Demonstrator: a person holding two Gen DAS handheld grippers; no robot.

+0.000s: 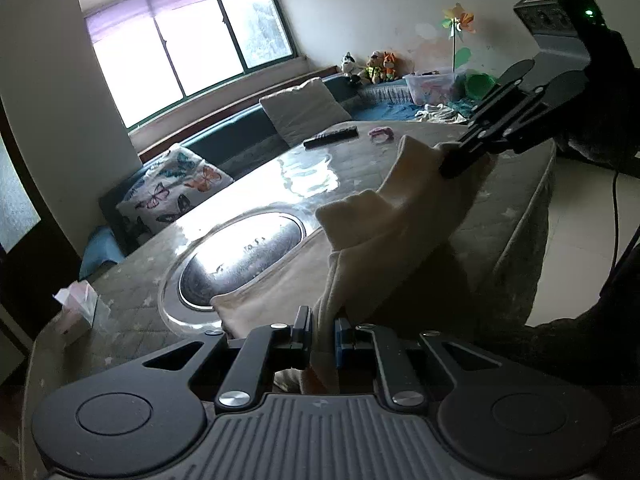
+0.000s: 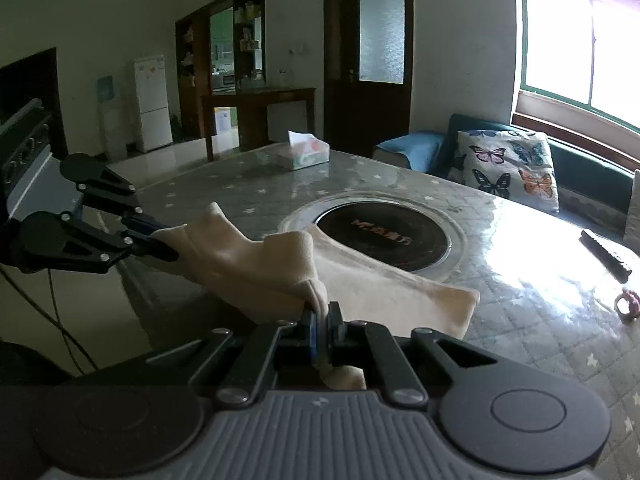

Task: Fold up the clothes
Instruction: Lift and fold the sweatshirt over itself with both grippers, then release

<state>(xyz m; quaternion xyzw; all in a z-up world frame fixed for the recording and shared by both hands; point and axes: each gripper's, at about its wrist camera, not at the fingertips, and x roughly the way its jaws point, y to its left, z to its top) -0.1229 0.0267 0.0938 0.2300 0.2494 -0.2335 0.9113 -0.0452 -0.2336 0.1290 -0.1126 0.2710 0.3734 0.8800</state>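
A cream garment [image 1: 360, 236] [image 2: 360, 280] is held up between both grippers at the near edge of the table, its lower part resting on the tabletop beside the round inset burner [image 1: 244, 256] [image 2: 384, 236]. My left gripper [image 1: 323, 330] is shut on one bunched edge of the cloth. Across from it, the right gripper [image 1: 452, 162] pinches the other end. In the right wrist view my right gripper [image 2: 323, 320] is shut on a fold of the garment, and the left gripper [image 2: 170, 240] grips the far end at the left.
The table [image 2: 520, 280] has a glossy star-patterned cover. On it lie a tissue box [image 2: 298, 152] [image 1: 76, 308], a black remote [image 1: 330, 136] [image 2: 606, 254] and a small pink item [image 1: 380, 133] [image 2: 628, 302]. A sofa with a butterfly cushion [image 1: 176, 188] [image 2: 508, 164] runs under the window.
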